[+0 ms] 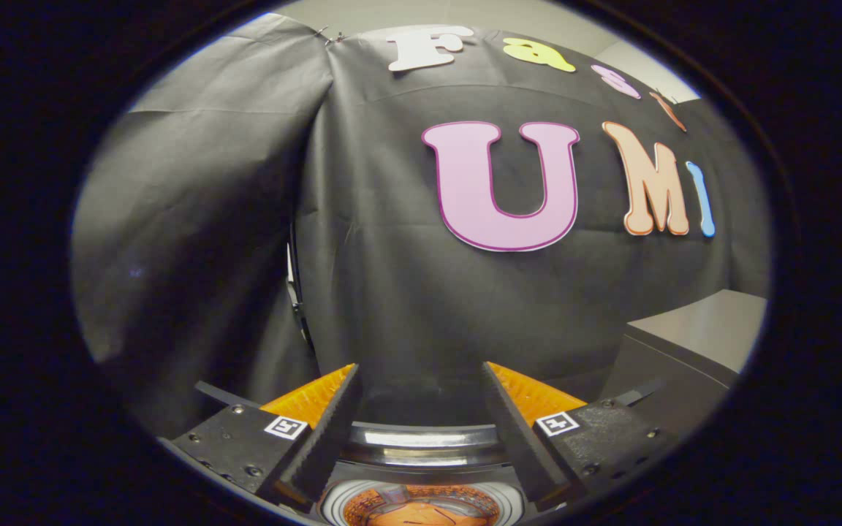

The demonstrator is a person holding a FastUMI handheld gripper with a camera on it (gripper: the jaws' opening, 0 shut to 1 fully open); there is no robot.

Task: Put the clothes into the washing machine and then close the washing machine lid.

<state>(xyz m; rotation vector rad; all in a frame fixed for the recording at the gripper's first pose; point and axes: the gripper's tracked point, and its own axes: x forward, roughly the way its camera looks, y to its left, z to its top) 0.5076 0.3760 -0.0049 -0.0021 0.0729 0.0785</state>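
Gripper view: gripper [421, 409] held above the washing machine [421, 446], fingers spread wide apart, nothing between them. Round drum opening directly below and between the fingers, its shiny rim just under the fingertips. Orange clothes [421, 511] already lying inside the drum, low between the finger bases. Lid hidden; position cannot be told. Grey cabinet [691, 343] off to the right, well apart from the machine. Black cloth wall beyond the fingers.

Judged step: loading appears done; closing the lid next. To do well:
- Lift clear of the drum before moving sideways, to avoid snagging the cloth.
- Check that no fabric hangs over the rim; tuck in if so.
- Locate the lid edge before reaching; grip or push near its free edge, away from the hinge.
- Lower steadily until seated flat on the rim.
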